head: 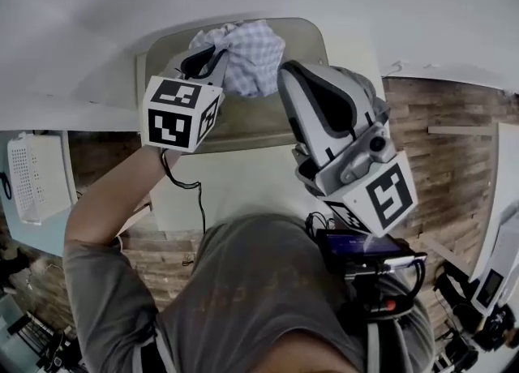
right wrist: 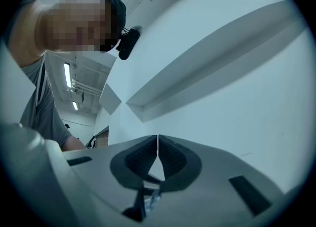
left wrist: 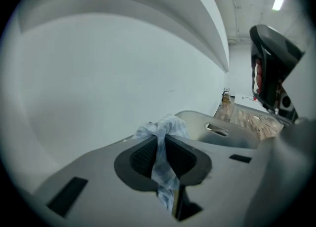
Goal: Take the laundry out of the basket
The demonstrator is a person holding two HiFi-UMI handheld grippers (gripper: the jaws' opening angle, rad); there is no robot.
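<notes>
Beige basket (head: 251, 124) lies ahead, under both grippers. Checked cloth (head: 243, 55) is bunched over its far end; cannot tell if it is clear of the inside. Left gripper (left wrist: 160, 144): fingers almost together, a fold of cloth clamped between them. Right gripper (right wrist: 157, 147): fingers fully together, nothing held. Step in hand, judged: lifting out. Next: raise the cloth clear of the rim and set it down outside.
</notes>
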